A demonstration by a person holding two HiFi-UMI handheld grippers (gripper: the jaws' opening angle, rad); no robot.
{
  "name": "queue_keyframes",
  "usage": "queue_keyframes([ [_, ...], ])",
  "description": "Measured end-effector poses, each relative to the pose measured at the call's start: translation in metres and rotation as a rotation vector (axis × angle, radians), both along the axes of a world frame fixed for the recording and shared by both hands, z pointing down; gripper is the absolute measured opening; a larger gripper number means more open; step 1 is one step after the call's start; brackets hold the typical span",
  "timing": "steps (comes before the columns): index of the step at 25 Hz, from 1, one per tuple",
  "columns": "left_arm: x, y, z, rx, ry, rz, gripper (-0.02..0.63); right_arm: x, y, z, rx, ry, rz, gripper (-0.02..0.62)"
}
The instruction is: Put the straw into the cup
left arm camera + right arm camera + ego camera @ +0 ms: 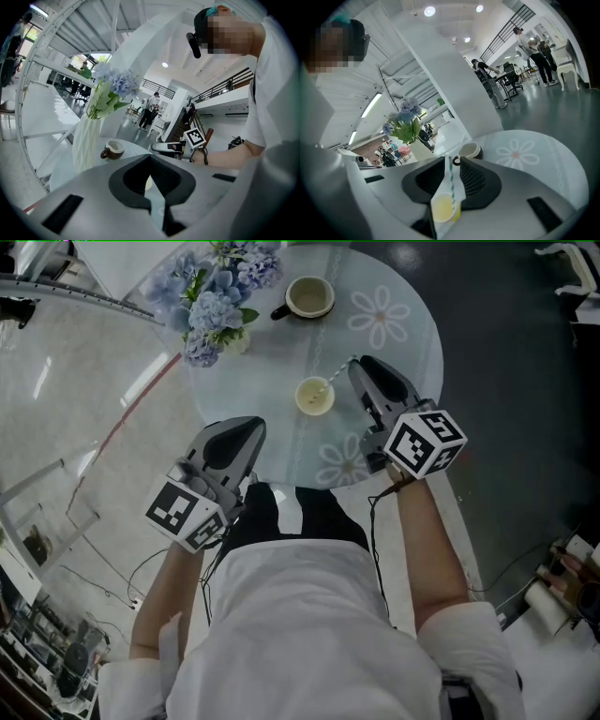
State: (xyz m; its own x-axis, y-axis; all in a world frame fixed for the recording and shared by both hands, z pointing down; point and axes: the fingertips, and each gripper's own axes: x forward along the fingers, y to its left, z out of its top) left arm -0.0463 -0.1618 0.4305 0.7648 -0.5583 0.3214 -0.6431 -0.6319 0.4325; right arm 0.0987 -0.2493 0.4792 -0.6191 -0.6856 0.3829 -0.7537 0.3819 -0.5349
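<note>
A small cup (314, 396) of yellow drink stands near the middle of the round glass table (412, 343). A teal-striped straw (337, 374) slants from my right gripper (354, 362) down to the cup's rim. In the right gripper view the jaws are shut on the straw (450, 180), and its lower end reaches the cup (442, 209) just below. My left gripper (246, 426) hovers at the table's near-left edge, shut and holding nothing. Through its jaws (150, 157) a sliver of the cup (148, 183) shows.
A brown mug (309, 298) stands at the far side of the table. A white vase of blue flowers (217, 296) stands at the far left. White flower prints mark the glass (379, 317). The floor lies to the right, beyond the table edge.
</note>
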Motion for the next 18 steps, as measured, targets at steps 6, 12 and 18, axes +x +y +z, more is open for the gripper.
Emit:
queue_keyframes([
  [6, 0.001, -0.002, -0.017, 0.031, 0.002, 0.011, 0.02, 0.011, 0.004, -0.02, 0.029, 0.021, 0.026, 0.1],
  [12, 0.002, -0.007, -0.041, 0.075, -0.001, 0.034, 0.02, 0.013, 0.009, -0.047, 0.063, 0.031, 0.034, 0.1],
  [18, 0.002, -0.014, -0.063, 0.113, 0.003, 0.053, 0.02, 0.014, 0.015, -0.072, 0.088, 0.029, 0.043, 0.1],
])
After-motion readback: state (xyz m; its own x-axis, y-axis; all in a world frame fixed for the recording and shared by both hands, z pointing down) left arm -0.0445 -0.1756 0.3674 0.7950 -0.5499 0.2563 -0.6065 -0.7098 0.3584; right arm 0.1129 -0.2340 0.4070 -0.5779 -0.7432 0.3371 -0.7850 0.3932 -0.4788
